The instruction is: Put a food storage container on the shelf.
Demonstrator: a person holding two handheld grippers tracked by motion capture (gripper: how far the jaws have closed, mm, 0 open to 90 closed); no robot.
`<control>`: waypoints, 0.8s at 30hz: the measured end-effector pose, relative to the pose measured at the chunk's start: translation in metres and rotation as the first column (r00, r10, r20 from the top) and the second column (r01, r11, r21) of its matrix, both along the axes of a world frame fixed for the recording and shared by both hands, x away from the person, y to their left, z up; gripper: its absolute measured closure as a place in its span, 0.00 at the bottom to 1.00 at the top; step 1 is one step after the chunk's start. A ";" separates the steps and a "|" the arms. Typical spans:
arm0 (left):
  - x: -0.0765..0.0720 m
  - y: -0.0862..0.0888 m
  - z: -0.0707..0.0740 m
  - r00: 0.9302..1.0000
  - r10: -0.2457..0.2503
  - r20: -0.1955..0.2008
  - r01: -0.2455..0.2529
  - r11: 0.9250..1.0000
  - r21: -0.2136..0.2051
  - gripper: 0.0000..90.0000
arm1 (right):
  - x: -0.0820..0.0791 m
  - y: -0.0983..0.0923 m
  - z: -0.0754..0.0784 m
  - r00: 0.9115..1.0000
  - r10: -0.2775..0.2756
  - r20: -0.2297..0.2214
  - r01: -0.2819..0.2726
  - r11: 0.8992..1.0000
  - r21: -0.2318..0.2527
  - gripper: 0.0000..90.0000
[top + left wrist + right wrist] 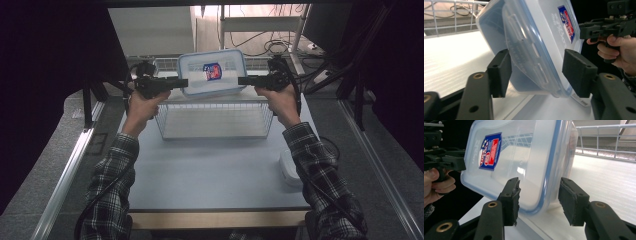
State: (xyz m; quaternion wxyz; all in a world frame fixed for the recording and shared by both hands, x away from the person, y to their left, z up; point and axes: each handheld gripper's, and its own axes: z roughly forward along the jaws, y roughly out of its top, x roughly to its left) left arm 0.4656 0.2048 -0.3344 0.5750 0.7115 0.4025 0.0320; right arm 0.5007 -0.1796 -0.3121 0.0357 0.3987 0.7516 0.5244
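At the near edge of the counter (215,170) two sleeved forearms reach forward, and a small white object (290,169) lies by the right sleeve. Beyond them a wire basket (215,120) stands on the counter. Above its far side, a clear plastic box (212,72) with a blue-edged lid and a red-and-blue label (212,71) is tilted up on edge, lid facing the person, between the two grippers. The left gripper (183,83) comes in at the box's left end; in the left gripper view its jaws stand part open either side of the box's edge, one pad (500,72) seeming to touch the underside and the other pad (578,72) apart from the lid. The right gripper (243,80) meets the right end; its jaws straddle the lidded rim (544,195), part open, and I cannot tell whether they press on it. The box's lower edge seems to rest on a white surface (451,62).
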 end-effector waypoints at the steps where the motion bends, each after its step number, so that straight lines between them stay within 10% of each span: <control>1: 0.002 0.001 -0.001 1.000 0.002 -0.015 -0.002 1.000 -0.017 0.44 | 0.001 0.000 0.000 1.000 0.000 -0.003 0.000 1.000 0.002 0.57; 13: 0.008 -0.010 0.006 0.991 0.130 -0.007 -0.129 0.989 0.070 0.26 | 0.006 0.000 0.000 0.999 -0.025 -0.042 0.026 0.999 0.037 0.60; 24: 0.001 -0.004 0.008 0.991 0.118 0.068 -0.120 0.992 0.038 0.56 | 0.003 0.003 0.006 0.995 -0.090 0.041 0.090 0.996 0.023 0.65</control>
